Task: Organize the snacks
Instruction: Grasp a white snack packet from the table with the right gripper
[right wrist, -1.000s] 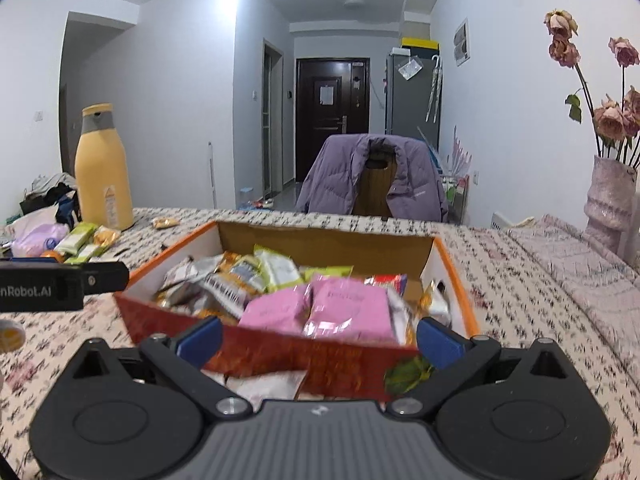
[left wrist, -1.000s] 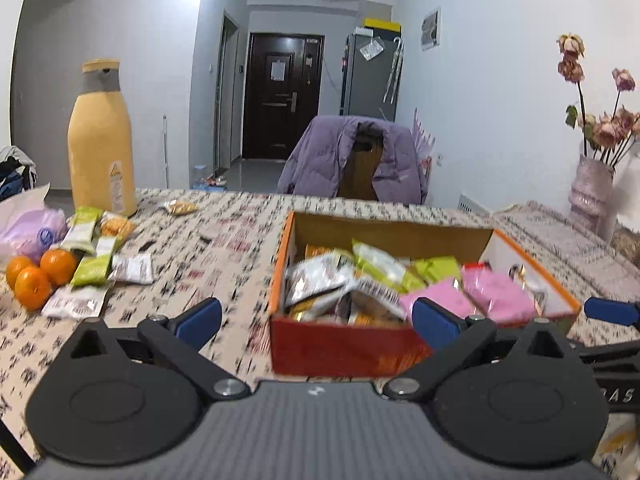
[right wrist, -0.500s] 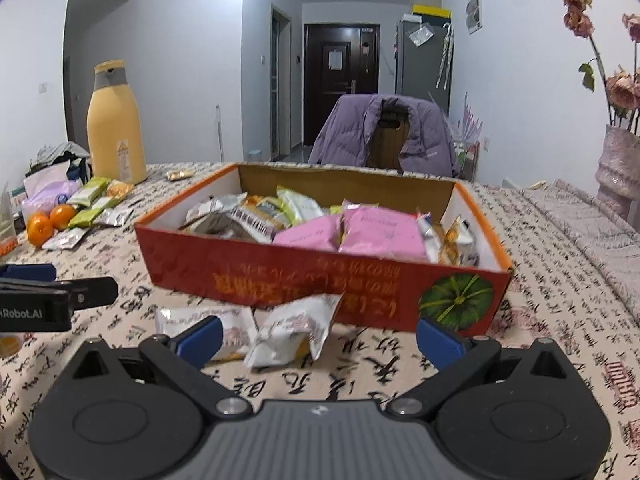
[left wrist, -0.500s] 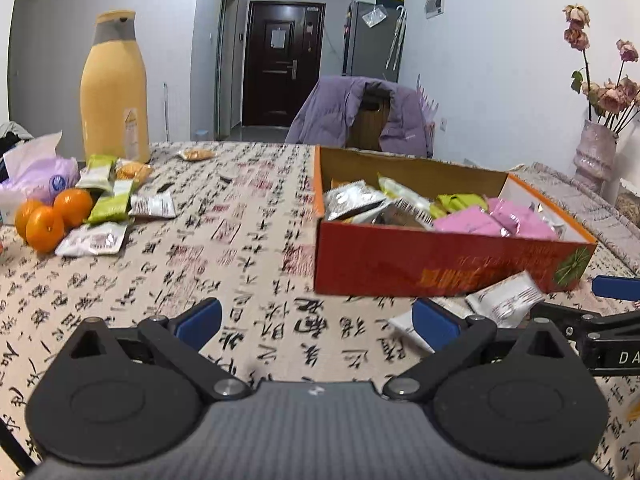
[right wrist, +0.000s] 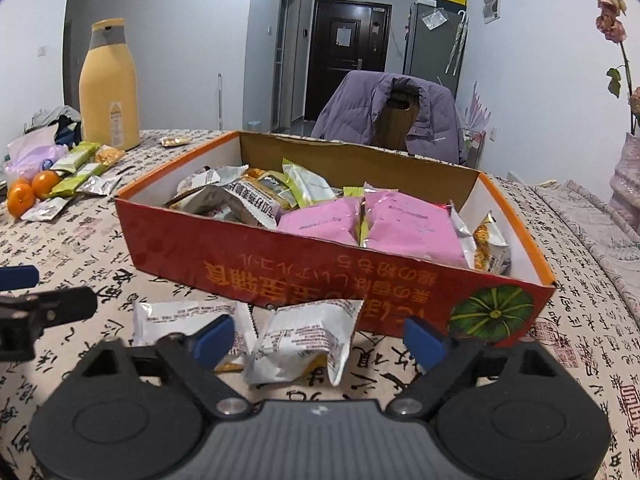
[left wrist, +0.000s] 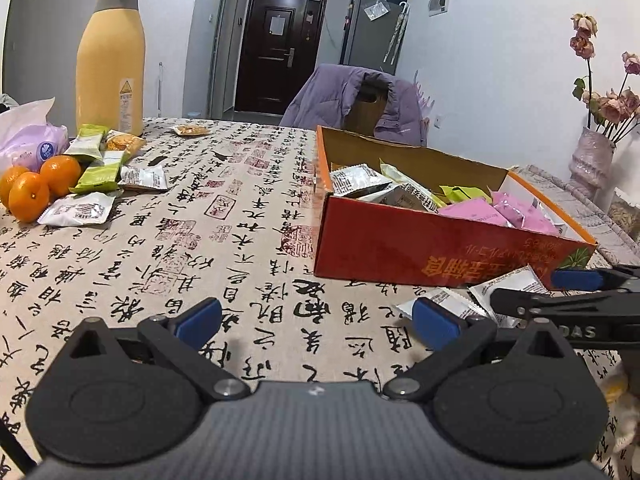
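Both grippers lower than before; our right gripper (right wrist: 318,334) closing around white packet (right wrist: 300,344), not touching; left gripper (left wrist: 316,318) spread, empty.

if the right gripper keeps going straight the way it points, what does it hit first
Most likely the white snack packet lying between the closing jaws of the right gripper, untouched so far. Just behind it stands the red box's front wall, though depth is hard to judge.

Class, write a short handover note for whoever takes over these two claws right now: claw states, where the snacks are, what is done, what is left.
Left claw: open, empty, over bare tablecloth.
Right claw: closing around the white snack packet, pads not yet touching it.
Second white packet lies beside it, in front of the red box.
Done: many snacks already in the box.
Left: these two packets, plus the loose packets by the oranges.
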Available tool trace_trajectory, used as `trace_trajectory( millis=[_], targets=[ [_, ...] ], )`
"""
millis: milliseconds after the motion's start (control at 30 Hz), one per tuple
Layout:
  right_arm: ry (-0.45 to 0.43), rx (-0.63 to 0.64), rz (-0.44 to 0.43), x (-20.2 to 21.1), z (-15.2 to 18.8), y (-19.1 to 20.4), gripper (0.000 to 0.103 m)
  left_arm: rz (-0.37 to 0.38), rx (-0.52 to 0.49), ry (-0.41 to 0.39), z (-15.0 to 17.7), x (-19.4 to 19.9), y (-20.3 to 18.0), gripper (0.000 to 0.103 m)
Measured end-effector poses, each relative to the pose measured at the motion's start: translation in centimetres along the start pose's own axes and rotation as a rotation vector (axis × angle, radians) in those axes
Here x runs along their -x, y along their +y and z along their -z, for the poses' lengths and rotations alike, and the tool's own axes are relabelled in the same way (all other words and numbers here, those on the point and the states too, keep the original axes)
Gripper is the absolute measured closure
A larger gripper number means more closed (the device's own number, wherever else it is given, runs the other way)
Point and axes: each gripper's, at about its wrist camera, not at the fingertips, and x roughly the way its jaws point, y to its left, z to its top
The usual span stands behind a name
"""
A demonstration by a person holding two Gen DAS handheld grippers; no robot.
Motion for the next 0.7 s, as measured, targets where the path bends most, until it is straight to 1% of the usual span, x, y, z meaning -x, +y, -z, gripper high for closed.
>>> trace_trajectory(
  millis=[33,67,100,133,200,267,333,500,700],
  targets=[
    [0.007,-0.002,-0.003,-0.2,0.0,0.0,0.024,0.001,0.000,0.001,0.0,0.0,0.0,0.000],
    [0.014,-0.007,-0.008,-0.5,0.0,-0.1,0.028,0.001,-0.001,0.002,0.1,-0.1,0.0,0.000],
    [0.020,-0.012,-0.012,-0.6,0.1,-0.2,0.036,0.001,-0.002,0.002,0.1,-0.1,-0.1,0.000],
    [0.026,-0.018,-0.018,-0.8,0.1,-0.3,0.039,0.002,-0.003,0.002,0.1,-0.1,-0.1,0.000],
    [0.035,-0.036,-0.027,-1.0,0.2,-0.5,0.052,0.002,-0.004,0.003,0.1,-0.2,-0.1,0.000],
    [0.031,-0.052,-0.037,-1.0,0.3,-0.8,0.052,0.001,-0.003,0.003,0.2,-0.2,-0.1,0.000],
    [0.024,-0.054,-0.041,-0.9,0.4,-0.8,0.059,0.001,-0.001,0.004,0.2,-0.3,0.0,0.000],
    [-0.006,-0.059,-0.053,0.1,0.4,-1.0,0.066,-0.007,0.000,0.001,0.2,-0.2,-0.1,0.000],
    [-0.054,-0.070,-0.056,2.0,0.6,-1.9,0.067,-0.019,-0.018,0.003,0.0,0.1,-0.5,0.000]
  ],
)
